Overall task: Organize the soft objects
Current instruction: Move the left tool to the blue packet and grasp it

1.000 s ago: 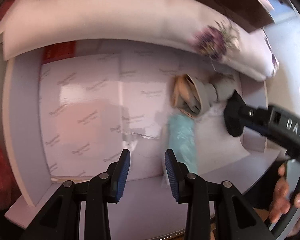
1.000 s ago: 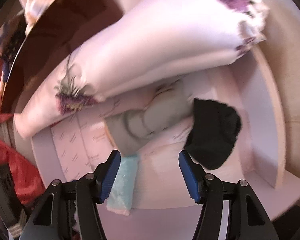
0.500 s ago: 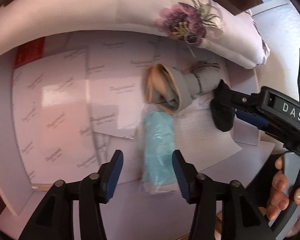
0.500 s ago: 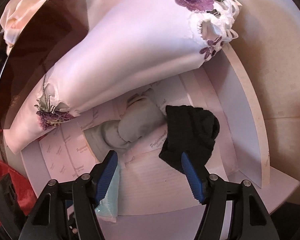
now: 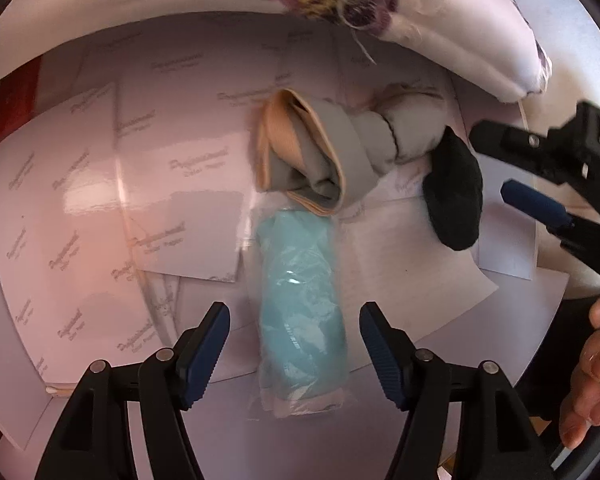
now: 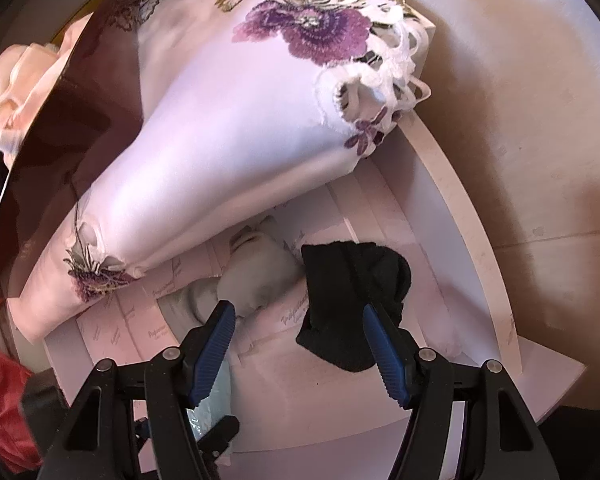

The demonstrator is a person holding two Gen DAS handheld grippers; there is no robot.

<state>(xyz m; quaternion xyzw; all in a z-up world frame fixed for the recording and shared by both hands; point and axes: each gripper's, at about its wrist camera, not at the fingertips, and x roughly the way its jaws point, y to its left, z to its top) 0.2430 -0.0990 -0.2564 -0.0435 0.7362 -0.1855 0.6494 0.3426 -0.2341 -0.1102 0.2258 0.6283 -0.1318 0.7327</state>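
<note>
A teal soft item in clear wrap [image 5: 300,308] lies on the paper-lined drawer floor [image 5: 100,200]. My left gripper [image 5: 294,320] straddles it with its jaws opening, pads off the wrap. Beyond it sits a grey-and-peach rolled garment [image 5: 312,160], then a black cloth [image 5: 454,192]. My right gripper [image 6: 298,316] stands open over the black cloth [image 6: 352,300], its right finger covering the cloth's edge. The grey roll [image 6: 256,276] lies just past its left finger. The teal item [image 6: 212,396] is mostly hidden behind that finger. The right gripper [image 5: 512,168] also shows in the left wrist view.
A white pillow with purple flowers [image 6: 240,140] overhangs the back of the drawer. The drawer's white side wall [image 6: 460,232] curves along the right. Red fabric [image 6: 0,400] lies outside at the left. A hand [image 5: 588,400] holds the right gripper's handle.
My left gripper's jaws have spread and it has dropped over the teal item, which now lies between its fingers. My right gripper has shifted over the black cloth.
</note>
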